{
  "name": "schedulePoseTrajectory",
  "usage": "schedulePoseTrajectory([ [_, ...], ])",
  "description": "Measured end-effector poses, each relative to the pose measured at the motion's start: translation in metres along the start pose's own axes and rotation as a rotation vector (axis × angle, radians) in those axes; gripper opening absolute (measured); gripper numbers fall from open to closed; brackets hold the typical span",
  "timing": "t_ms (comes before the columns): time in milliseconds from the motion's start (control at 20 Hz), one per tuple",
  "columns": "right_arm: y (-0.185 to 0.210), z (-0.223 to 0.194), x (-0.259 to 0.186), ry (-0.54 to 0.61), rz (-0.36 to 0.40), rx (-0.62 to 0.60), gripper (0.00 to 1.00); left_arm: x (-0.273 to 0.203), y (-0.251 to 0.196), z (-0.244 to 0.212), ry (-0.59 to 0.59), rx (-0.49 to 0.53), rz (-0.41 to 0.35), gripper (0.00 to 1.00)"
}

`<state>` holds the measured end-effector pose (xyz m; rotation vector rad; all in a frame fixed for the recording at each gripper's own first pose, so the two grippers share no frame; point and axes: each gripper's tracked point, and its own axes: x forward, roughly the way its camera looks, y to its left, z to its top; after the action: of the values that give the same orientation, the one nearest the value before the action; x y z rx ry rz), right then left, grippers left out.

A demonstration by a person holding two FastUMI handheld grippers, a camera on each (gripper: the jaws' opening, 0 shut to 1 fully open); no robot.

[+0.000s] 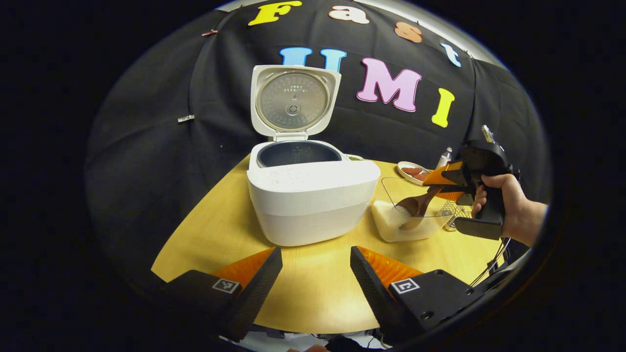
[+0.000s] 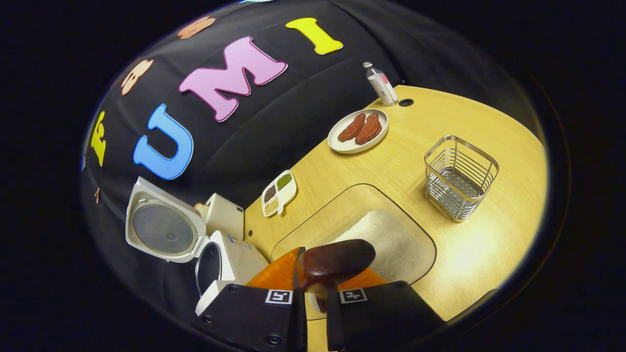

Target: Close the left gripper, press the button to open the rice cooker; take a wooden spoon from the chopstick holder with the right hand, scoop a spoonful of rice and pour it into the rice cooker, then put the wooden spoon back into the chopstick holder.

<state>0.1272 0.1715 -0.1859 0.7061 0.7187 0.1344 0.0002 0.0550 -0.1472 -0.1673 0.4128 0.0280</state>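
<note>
Two tongs are at work over a yellow table. On the left, the left tongs hang low above the table with their fingers spread wide apart and nothing between them. Just past them stands the white rice cooker. Its lid is up and the dark pot inside is open to see. To the right of the cooker sits a clear box of rice. The wooden spoon dips its bowl down into that rice. A hand holds the right tongs, and they pinch the spoon's handle tight.

From the right gripper view, the rice box lies right under the spoon. Farther right stands the wire chopstick holder, well apart from the box. Behind them sit a plate with brown food, a small tray of beans and a bottle.
</note>
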Motion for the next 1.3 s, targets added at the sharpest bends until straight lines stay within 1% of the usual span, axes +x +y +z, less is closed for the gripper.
schedulePoseTrajectory([
  [150, -0.006, 0.018, -0.009, -0.023, -0.001, 0.041, 0.20, -0.001, -0.002, -0.001, -0.002, 0.006, -0.003, 0.97],
  [200, -0.008, 0.023, -0.012, -0.025, -0.005, 0.070, 0.20, -0.001, -0.002, -0.001, -0.003, 0.011, -0.005, 0.99],
  [250, -0.010, 0.030, -0.015, -0.030, -0.010, 0.104, 0.20, -0.002, -0.003, -0.001, -0.004, 0.013, -0.012, 0.97],
  [300, -0.010, 0.037, -0.017, -0.041, -0.010, 0.135, 0.20, -0.002, -0.004, -0.002, -0.004, 0.016, -0.015, 0.96],
  [500, 0.002, 0.066, -0.026, -0.060, 0.026, 0.237, 0.20, -0.006, -0.006, -0.008, -0.002, 0.015, -0.019, 0.96],
  [650, 0.026, 0.078, -0.034, -0.058, 0.077, 0.296, 0.20, -0.009, -0.007, -0.011, -0.002, 0.005, -0.017, 0.96],
  [900, 0.065, 0.083, -0.044, -0.037, 0.149, 0.317, 0.20, -0.011, -0.009, -0.017, -0.002, 0.004, -0.026, 0.96],
  [1100, 0.109, 0.077, -0.045, -0.002, 0.221, 0.343, 0.20, -0.017, -0.009, -0.015, -0.032, 0.030, -0.028, 0.96],
  [1300, 0.158, 0.063, -0.046, 0.023, 0.285, 0.314, 0.20, -0.020, -0.007, -0.018, -0.037, -0.024, -0.016, 0.96],
])
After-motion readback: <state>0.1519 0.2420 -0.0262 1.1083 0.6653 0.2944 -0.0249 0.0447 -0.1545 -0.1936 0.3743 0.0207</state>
